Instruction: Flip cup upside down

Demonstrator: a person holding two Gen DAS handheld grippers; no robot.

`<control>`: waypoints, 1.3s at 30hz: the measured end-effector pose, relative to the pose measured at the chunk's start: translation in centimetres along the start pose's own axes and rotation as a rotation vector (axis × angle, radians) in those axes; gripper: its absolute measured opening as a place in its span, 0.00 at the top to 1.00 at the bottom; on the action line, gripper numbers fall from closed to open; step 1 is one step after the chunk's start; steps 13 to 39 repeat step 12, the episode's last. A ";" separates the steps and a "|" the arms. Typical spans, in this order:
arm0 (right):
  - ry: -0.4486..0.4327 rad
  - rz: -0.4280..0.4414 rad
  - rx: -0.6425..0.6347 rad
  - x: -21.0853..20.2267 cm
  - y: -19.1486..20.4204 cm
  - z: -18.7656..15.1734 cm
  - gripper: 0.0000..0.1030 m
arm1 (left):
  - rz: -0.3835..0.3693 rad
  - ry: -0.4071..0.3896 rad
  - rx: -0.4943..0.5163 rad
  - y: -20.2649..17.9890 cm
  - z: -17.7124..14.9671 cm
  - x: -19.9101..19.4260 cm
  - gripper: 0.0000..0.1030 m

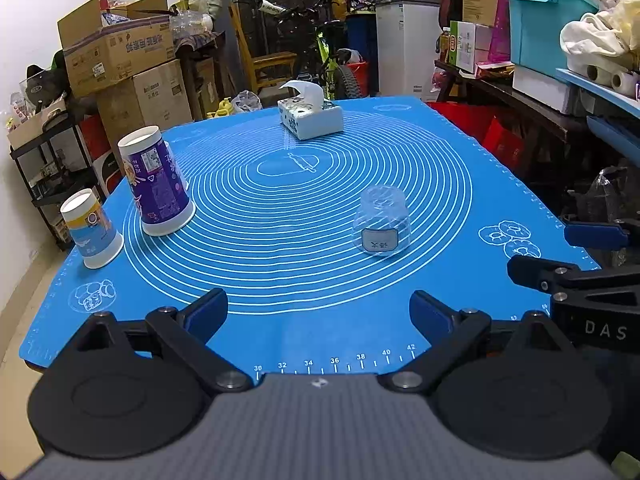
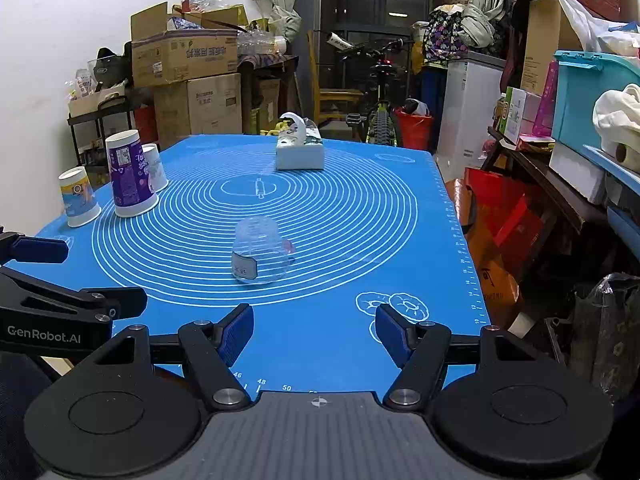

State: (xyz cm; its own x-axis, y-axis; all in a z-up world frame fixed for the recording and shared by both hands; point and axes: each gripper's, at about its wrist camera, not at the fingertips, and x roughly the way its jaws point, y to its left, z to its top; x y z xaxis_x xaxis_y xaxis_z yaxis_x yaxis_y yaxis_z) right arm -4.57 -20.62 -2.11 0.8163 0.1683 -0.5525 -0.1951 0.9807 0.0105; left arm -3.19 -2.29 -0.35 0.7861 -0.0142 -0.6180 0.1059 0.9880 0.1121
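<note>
A clear plastic cup (image 1: 382, 226) with a small label stands upside down on the blue mat (image 1: 320, 320), right of centre; it also shows in the right wrist view (image 2: 260, 250). My left gripper (image 1: 319, 314) is open and empty near the mat's front edge, well short of the cup. My right gripper (image 2: 315, 330) is open and empty at the front right of the mat, a little short of the cup. The right gripper's fingers (image 1: 592, 236) show at the right edge of the left wrist view.
On the mat's left stand upside-down paper cups: a tall purple one (image 1: 156, 184), a small blue-and-orange one (image 1: 91, 230), and a white one (image 2: 154, 168) behind. A tissue box (image 1: 310, 116) sits at the far side. Boxes, shelves and a bicycle surround the table.
</note>
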 end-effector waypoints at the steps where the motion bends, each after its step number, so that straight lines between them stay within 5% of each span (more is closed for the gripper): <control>1: -0.001 0.001 0.000 0.0 0.0 0.0 0.29 | -0.001 0.001 0.000 0.0 0.0 0.0 0.06; 39: -0.001 0.008 -0.001 -0.2 0.3 0.0 0.28 | -0.001 0.005 0.008 -0.1 -0.1 0.2 0.06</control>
